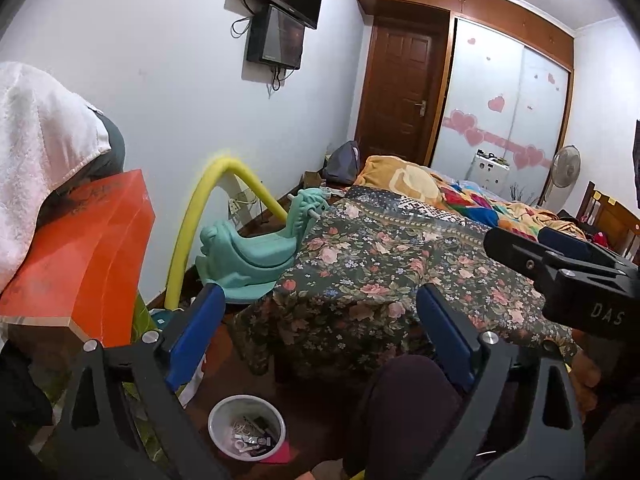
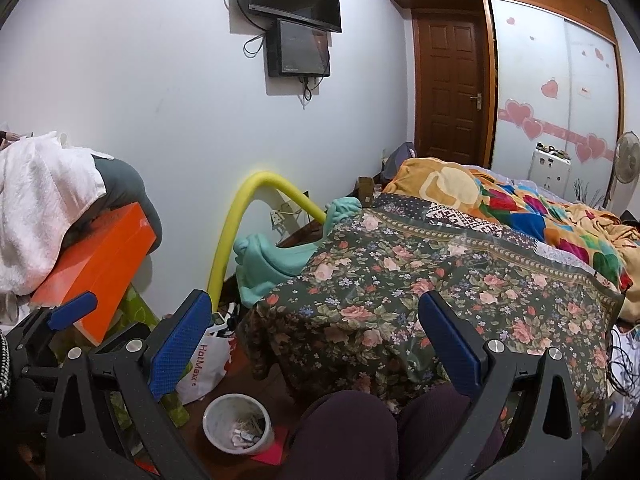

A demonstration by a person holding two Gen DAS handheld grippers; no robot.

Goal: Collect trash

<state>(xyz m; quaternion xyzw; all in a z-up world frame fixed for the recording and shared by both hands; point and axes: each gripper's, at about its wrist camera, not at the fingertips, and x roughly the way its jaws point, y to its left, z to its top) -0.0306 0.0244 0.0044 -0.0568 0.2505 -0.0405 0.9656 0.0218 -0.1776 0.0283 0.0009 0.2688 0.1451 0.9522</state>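
Bedroom floor | bin (image 1: 247, 426) contents indistinct | knees (image 2: 352, 432) hide floor

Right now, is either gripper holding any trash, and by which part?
Nothing is held. The left gripper and right gripper are both open and empty above the floral cloth; the white bin sits below.

A floral cloth (image 2: 420, 280) at centre looks matt; the orange box (image 1: 80, 256) at left is glossy; the white bin (image 2: 238, 428) below is smooth plastic; the door (image 2: 450, 88) at upper right is wood.
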